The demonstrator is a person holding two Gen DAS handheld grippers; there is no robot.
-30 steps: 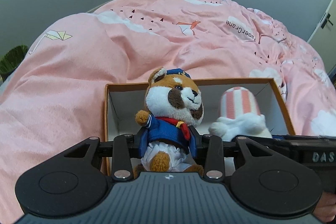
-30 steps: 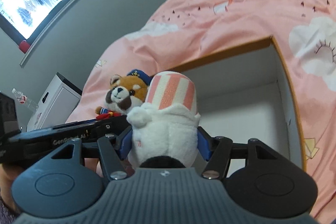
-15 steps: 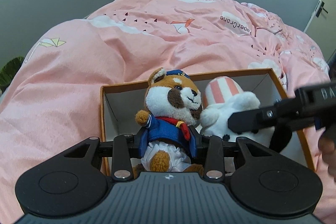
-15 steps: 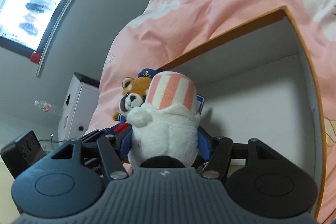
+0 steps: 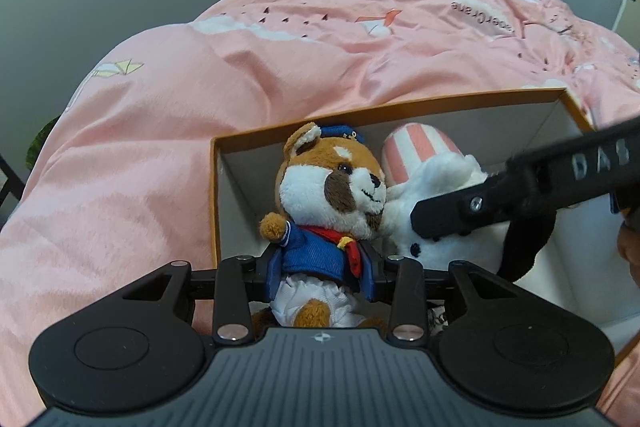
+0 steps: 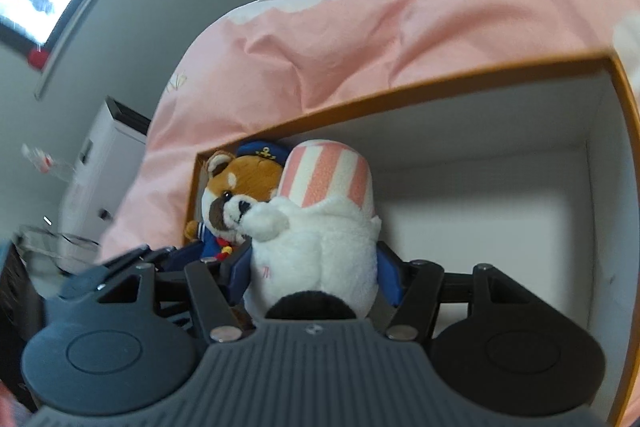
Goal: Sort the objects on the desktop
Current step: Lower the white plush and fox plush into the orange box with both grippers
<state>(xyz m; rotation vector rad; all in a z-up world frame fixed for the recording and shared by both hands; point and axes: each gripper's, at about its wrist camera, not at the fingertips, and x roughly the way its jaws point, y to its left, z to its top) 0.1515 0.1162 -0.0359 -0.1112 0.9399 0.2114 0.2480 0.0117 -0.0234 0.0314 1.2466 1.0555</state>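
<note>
- Two plush toys are showing, one in each gripper, both sitting over the one orange-rimmed box (image 5: 400, 109).
- The left gripper (image 5: 320, 273) is clamping the sailor fox plush (image 5: 332, 187) by its blue jacket, its jaws pressing both sides.
- The right gripper (image 6: 316, 279) is squeezing the white plush (image 6: 320, 243) with the pink-striped hat between its jaws.
- The two toys are touching, snout against paw.
- "DAS" is reading on the right gripper's side; "PaperCrane" is printed, upside down, on the pink duvet (image 5: 200, 99) beyond the jaws.
</note>
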